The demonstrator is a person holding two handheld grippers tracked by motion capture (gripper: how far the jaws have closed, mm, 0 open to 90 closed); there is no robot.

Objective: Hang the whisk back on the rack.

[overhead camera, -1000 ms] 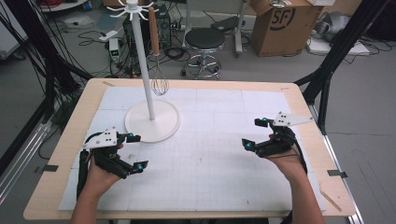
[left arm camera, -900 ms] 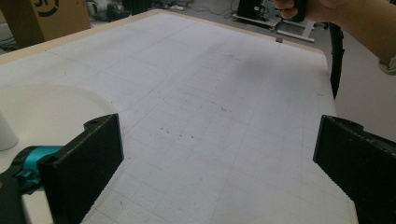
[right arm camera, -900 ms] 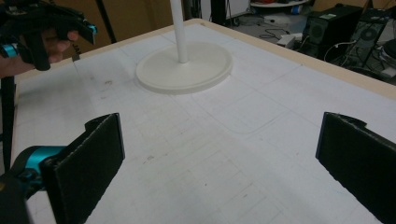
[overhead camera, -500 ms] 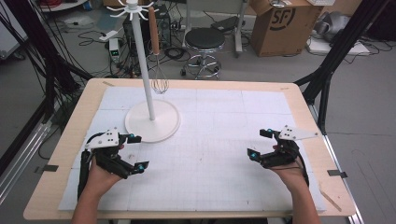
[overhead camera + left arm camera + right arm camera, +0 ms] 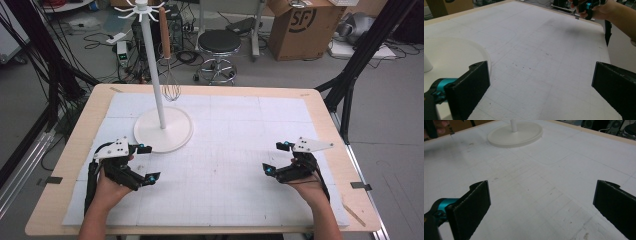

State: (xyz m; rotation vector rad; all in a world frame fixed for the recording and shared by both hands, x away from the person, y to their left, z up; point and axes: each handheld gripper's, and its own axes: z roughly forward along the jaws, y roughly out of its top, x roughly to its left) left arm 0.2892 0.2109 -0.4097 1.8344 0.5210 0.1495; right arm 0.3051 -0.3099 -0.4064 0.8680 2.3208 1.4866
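Two hands rest on a gridded white mat [image 5: 235,150] at the bottom of the high view, each holding a tool. The left tool [image 5: 145,162], lower left of the frame, has its jaws spread wide and nothing between them; its own view shows bare mat in the gap. The right tool [image 5: 277,157], lower right, is equally wide open and empty, well apart from the left. Just beyond the left tool, the round white base [image 5: 163,129] of a stand sits on the table [image 5: 320,107], its edge beside the left jaw in the left tool's view. A whisk [image 5: 169,75] hangs from the stand's top hooks in the upper left, beside the pole [image 5: 152,70].
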